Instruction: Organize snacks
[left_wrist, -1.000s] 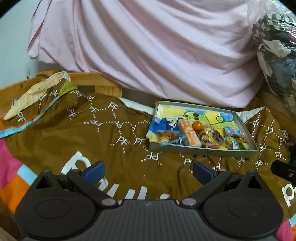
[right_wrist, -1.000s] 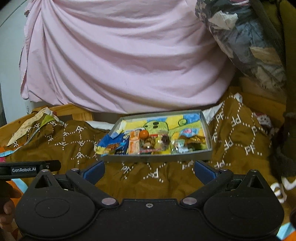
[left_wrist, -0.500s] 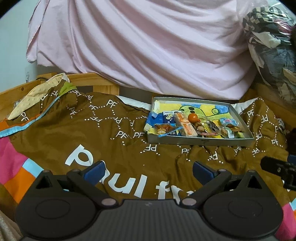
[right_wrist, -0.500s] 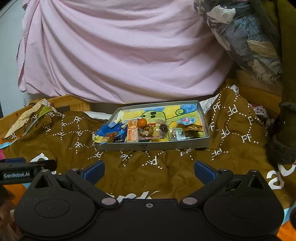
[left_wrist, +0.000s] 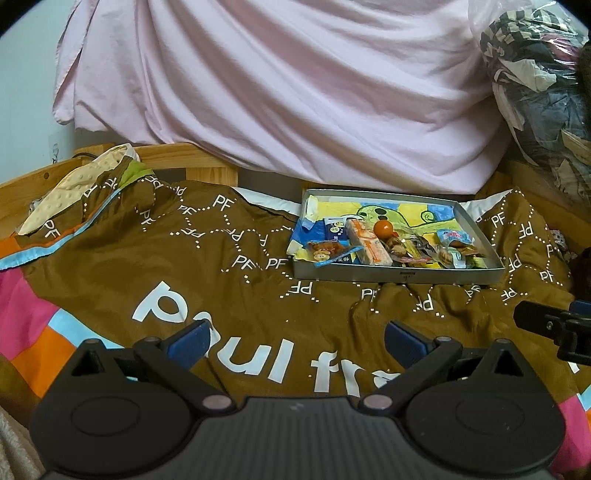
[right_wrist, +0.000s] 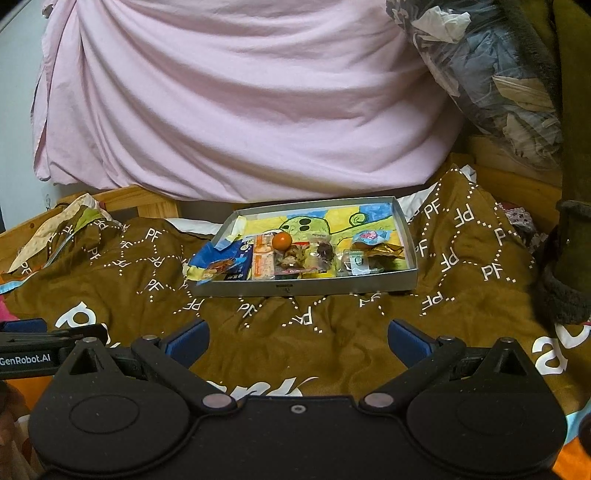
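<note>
My left gripper (left_wrist: 295, 341) hangs over the brown printed blanket (left_wrist: 221, 280) with its blue-padded fingers spread wide and nothing between them. My right gripper (right_wrist: 297, 341) is the same: fingers wide apart, empty, above the same blanket.

The shallow grey rectangular tray (left_wrist: 399, 275) with the yellow and green cartoon lining sits on the blanket well ahead of both sets of jaws; from the left gripper it lies ahead and off to the right, from the right gripper almost straight ahead. The snacks lie along the tray's near edge: a blue foil packet (left_wrist: 325, 232) at the left end, an orange-and-white wrapped bar (left_wrist: 369, 247) beside it, a small round orange sweet (left_wrist: 383, 229) just behind the bar, then clear-wrapped brown treats (right_wrist: 295, 254) and a light-blue packet (left_wrist: 452, 238) toward the right end. The far half of the tray is bare lining.

Beyond the tray hangs a pink draped sheet (right_wrist: 240, 110).
</note>
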